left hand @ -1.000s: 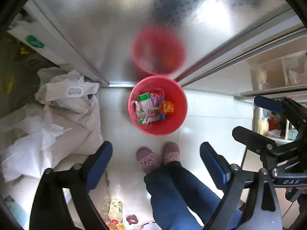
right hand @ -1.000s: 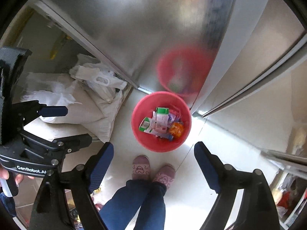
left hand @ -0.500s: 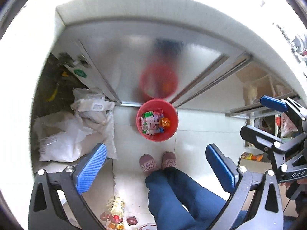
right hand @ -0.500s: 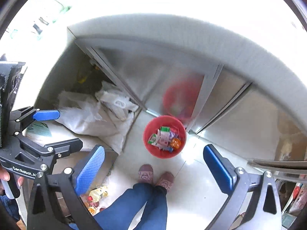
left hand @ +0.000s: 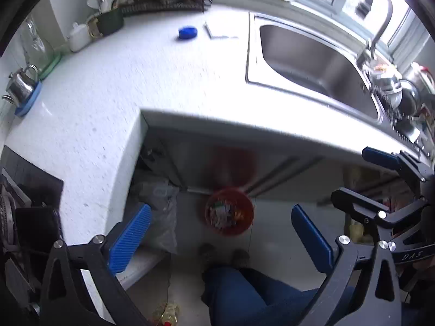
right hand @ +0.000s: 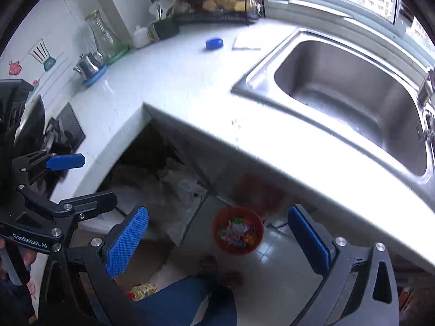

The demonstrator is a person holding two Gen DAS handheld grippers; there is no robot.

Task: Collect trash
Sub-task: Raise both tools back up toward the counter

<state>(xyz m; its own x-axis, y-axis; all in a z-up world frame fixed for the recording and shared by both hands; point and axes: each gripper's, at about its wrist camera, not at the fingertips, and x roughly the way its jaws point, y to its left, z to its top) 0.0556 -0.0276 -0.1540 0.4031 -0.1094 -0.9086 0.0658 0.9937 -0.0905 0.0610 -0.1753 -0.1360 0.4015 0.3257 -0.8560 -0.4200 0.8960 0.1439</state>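
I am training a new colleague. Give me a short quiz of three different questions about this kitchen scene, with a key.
1. True or false: the red bin stands on the countertop.
2. Multiple choice: the sink holds (A) plates, (B) a pot, (C) nothing visible.
3. Fill in: the small round object lying on the countertop is ____ in colour.

Key:
1. False; it stands on the floor, with wrappers inside.
2. C.
3. Blue.

Both the left hand-held gripper and the right hand-held gripper are open, holding nothing.
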